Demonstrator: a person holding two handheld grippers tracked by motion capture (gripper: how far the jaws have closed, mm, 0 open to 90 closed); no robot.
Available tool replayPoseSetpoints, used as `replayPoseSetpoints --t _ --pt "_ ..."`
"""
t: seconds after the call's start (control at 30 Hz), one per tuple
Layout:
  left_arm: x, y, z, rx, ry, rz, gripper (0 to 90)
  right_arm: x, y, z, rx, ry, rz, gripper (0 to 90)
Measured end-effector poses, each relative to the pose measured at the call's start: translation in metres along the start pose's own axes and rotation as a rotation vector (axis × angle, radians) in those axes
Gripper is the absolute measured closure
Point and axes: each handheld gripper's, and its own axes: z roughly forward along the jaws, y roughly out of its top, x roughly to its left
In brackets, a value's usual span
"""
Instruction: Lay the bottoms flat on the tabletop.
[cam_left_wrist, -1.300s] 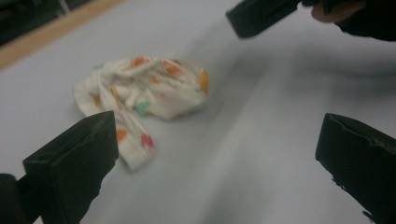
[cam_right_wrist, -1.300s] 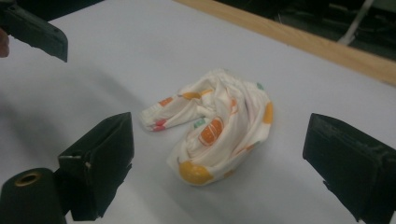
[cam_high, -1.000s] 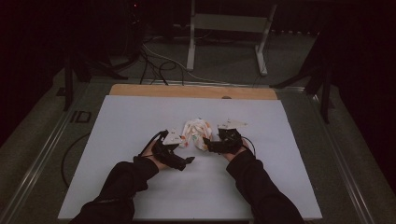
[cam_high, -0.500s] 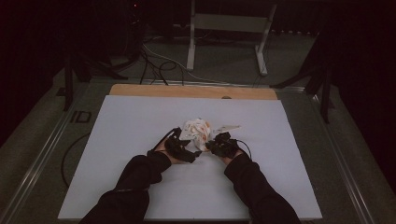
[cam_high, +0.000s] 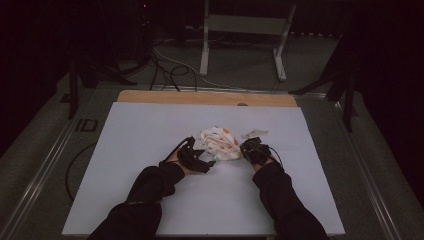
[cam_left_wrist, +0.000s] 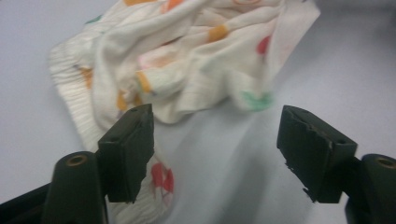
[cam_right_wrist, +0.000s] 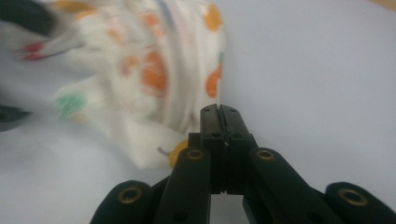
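Work in hand: I am handling one crumpled cream garment (cam_high: 218, 143), printed with orange, red and green spots, probably to spread or fold it
Garment place: it lies bunched on the white table sheet (cam_high: 125, 150), a little toward 12 o'clock from the sheet's middle, between my two grippers
Left gripper (cam_left_wrist: 215, 140): released, jaws standing wide apart, resting at the garment's 7 o'clock edge; a ribbed hem strip runs under its left jaw, and nothing is pinched
Why so: I judge that I hold it open and low here to take a fresh bite on the near edge
Right gripper (cam_right_wrist: 219, 112): clenched, jaws pressed together at the garment's 4 o'clock edge; a thin edge of cloth seems to sit between them, but I cannot tell for sure
Why so: a pinch on that side would anchor the cloth while the other side is regripped
Small scrap (cam_high: 255, 133): one pale bit lying apart on the sheet, at the garment's 2 o'clock
Count: one garment, two grippers, one scrap, one sheet
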Motion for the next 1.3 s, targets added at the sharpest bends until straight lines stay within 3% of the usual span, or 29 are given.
replayPoseSetpoints --t 0.07,0.23,0.47,0.6,0.7,0.73,0.9,1.0,1.13,1.27,1.3 --pt "0.0 0.001 0.001 -0.001 -0.001 0.0 30.5 -0.004 0.0 0.0 0.012 -0.034 0.014 90.0" --pt "-0.003 0.006 0.006 0.001 -0.019 0.031 37.2 -0.003 -0.003 0.002 -0.004 0.025 0.032 90.0" --pt "0.007 0.013 0.015 0.024 0.014 0.023 53.2 0.001 -0.002 0.001 -0.02 0.039 0.018 90.0" --pt "0.009 0.013 0.023 0.057 -0.018 0.039 68.8 0.003 -0.001 0.003 -0.021 0.049 0.011 90.0" --pt "0.006 0.017 0.024 0.075 -0.008 0.067 87.3 0.003 -0.001 0.002 -0.024 0.057 0.014 90.0" --pt "0.005 0.017 0.023 0.08 -0.011 0.077 88.1 0.004 0.0 0.002 -0.025 0.056 0.012 90.0" --pt "-0.003 0.011 0.003 0.089 -0.047 0.099 89.4 0.001 -0.003 -0.005 -0.04 0.07 0.022 90.0" --pt "-0.011 0.003 -0.009 0.084 -0.079 0.082 89.5 0.001 -0.008 -0.01 -0.042 0.079 0.015 90.0" --pt "-0.024 -0.008 -0.03 0.108 -0.113 0.126 89.5 0.002 -0.016 -0.017 -0.032 0.11 0.002 90.0" --pt "-0.038 -0.018 -0.048 0.104 -0.149 0.103 89.4 0.006 -0.025 -0.023 -0.021 0.14 -0.019 90.0" --pt "-0.043 -0.021 -0.051 0.092 -0.167 0.08 89.4 0.007 -0.027 -0.025 -0.02 0.151 -0.018 90.0"
